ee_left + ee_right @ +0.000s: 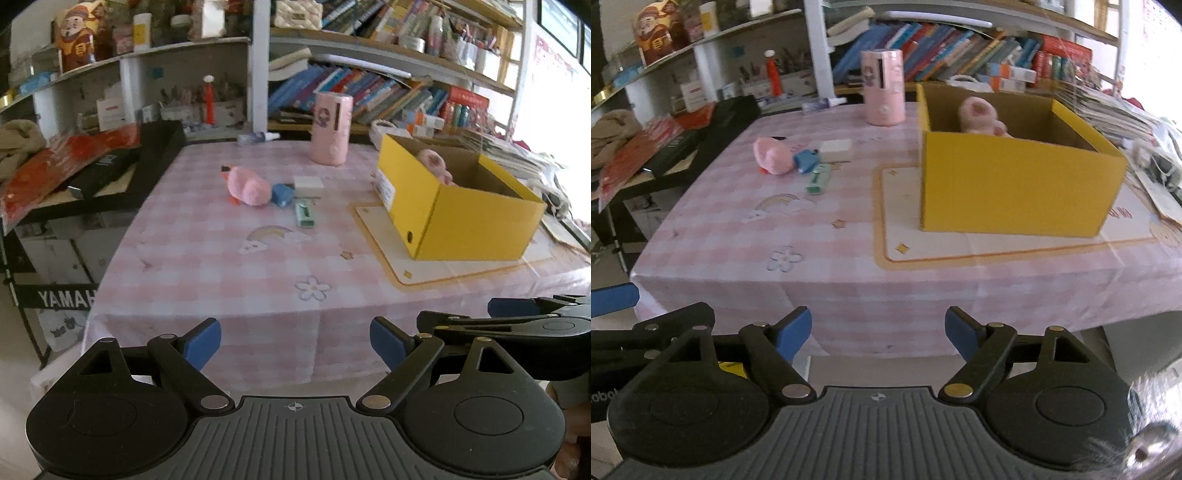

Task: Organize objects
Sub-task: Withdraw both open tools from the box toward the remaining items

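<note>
A pink plush toy (246, 186), a blue object (283, 194), a white block (308, 183) and a green stapler-like object (304, 213) lie clustered near the middle of the bench (207, 258), which is covered in a pink checked cloth. To their right an open yellow box (458, 206) stands on a cream mat (373, 225) with another pink plush (979, 114) inside it, and a pink cylindrical container (331, 127) stands upright at the far edge before crowded bookshelves (369, 85). Both the left gripper (295, 343) and the right gripper (878, 338) hang side by side off the near edge of the bench, jaws spread wide with nothing between them.
</note>
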Motion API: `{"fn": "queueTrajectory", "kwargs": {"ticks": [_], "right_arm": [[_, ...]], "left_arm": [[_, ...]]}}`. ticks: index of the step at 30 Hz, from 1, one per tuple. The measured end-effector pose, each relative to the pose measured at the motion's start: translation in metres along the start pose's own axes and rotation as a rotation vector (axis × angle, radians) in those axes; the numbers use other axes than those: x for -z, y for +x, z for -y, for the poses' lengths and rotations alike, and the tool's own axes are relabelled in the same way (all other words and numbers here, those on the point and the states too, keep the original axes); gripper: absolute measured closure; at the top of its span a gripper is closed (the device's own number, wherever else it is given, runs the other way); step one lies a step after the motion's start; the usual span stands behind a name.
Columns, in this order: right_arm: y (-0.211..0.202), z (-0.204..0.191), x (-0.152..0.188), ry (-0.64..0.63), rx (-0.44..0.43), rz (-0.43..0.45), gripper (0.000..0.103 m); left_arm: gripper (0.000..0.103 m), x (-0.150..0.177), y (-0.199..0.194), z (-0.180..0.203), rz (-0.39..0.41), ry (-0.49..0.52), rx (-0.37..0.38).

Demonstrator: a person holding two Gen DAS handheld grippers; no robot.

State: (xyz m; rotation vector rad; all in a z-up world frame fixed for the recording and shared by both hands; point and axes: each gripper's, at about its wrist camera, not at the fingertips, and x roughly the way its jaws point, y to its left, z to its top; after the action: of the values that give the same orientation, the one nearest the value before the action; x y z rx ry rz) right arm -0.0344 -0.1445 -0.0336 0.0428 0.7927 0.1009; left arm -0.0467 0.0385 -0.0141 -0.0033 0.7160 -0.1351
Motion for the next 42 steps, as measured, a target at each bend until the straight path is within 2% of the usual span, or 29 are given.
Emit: {"fn": "queueTrajectory", "kwargs": {"ticks": [13,20,33,42], "right_arm": [[0.003,-0.026,-0.022,-0.057,-0.02,0.041,0.021],[0.015,-0.031,-0.033,-0.069,-0.028,0.04,0.021],[0.069,-0.035,-0.075,-0.1,-0.05,0.008,0.022],[0.104,-0.037,-0.112,-0.131,-0.076,0.012,0.025]], "left_arm": [[0.013,-0.013,-0.001,-0.024,0.05,-0.036,-0.026],[0.013,-0.02,0.013,-0.03,0.041,-0.055,-0.039],[0.013,-0.053,0.063,-0.046,0.01,-0.099,-0.071],[0.013,-0.08,0.091,-0.051,0.024,-0.127,-0.095]]}}
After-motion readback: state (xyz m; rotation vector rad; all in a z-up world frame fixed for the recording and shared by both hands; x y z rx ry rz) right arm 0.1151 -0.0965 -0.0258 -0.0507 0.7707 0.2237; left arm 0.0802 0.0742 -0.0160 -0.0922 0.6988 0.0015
